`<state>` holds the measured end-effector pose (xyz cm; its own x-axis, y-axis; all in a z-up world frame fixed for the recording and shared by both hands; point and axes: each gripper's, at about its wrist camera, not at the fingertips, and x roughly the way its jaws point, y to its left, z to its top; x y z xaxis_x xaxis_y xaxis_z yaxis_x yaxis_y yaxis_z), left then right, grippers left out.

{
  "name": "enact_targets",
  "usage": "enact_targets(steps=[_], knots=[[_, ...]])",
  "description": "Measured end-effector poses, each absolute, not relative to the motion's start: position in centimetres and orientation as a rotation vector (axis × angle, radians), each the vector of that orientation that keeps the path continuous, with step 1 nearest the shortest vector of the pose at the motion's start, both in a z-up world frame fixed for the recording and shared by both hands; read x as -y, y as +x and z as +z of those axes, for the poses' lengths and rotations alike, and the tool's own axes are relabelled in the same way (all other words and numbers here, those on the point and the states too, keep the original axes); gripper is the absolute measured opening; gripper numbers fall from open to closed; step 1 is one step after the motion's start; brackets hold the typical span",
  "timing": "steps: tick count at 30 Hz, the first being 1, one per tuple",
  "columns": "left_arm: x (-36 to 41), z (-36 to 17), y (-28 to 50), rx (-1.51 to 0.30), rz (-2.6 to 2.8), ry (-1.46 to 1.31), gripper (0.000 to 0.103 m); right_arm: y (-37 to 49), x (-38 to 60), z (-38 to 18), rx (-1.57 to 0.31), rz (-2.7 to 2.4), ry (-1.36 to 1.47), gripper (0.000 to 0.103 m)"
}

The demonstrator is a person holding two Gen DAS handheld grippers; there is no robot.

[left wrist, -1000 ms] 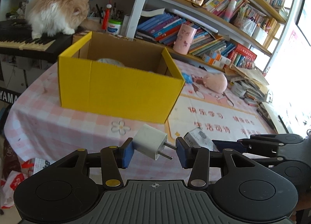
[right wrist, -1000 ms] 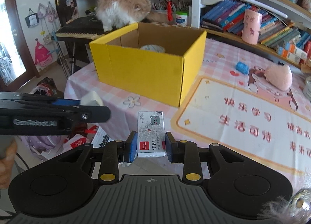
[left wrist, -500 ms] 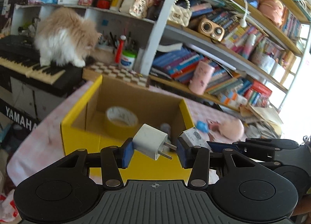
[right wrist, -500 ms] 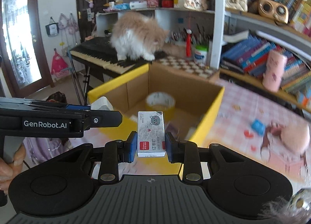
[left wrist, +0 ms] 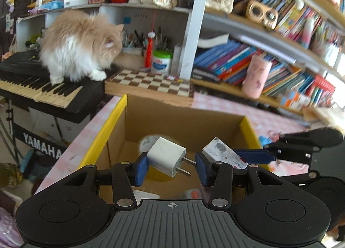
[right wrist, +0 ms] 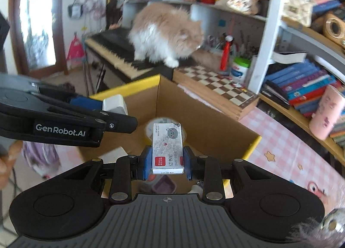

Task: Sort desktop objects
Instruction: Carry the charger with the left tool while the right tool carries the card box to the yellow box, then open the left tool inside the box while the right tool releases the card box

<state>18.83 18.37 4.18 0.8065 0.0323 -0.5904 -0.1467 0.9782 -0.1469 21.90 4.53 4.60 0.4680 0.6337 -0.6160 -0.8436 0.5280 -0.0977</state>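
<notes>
My left gripper (left wrist: 171, 167) is shut on a white plug adapter (left wrist: 167, 156), its two prongs pointing at the right finger, held over the open yellow cardboard box (left wrist: 101, 133). My right gripper (right wrist: 165, 162) is shut on a small staple box (right wrist: 167, 147) with a cat picture, also above the yellow box (right wrist: 252, 146). The staple box (left wrist: 224, 154) shows in the left wrist view too, and the adapter (right wrist: 114, 103) in the right wrist view. A tape roll (left wrist: 147, 141) and other small items lie in the box.
A fluffy cat (left wrist: 79, 45) stands on a keyboard piano (left wrist: 43, 88) behind the box. A chessboard (left wrist: 148, 83), a pink cup (left wrist: 255, 78) and bookshelves (left wrist: 269, 39) stand beyond. The table has a pink checked cloth (right wrist: 286, 146).
Both grippers have risen and moved forward from in front of the box to above its opening, each still holding its object. The inside of the box has come into view.
</notes>
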Motion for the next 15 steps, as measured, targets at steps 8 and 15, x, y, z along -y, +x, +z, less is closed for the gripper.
enact_targets(steps=[8, 15], knots=[[-18.3, 1.4, 21.8, -0.741, 0.125, -0.116, 0.045, 24.5, -7.6, 1.2, -0.612, 1.032, -0.624, 0.028], [-18.3, 0.3, 23.8, -0.829, 0.137, -0.083, 0.045, 26.2, -9.5, -0.1, -0.657, 1.081, -0.750, 0.028]])
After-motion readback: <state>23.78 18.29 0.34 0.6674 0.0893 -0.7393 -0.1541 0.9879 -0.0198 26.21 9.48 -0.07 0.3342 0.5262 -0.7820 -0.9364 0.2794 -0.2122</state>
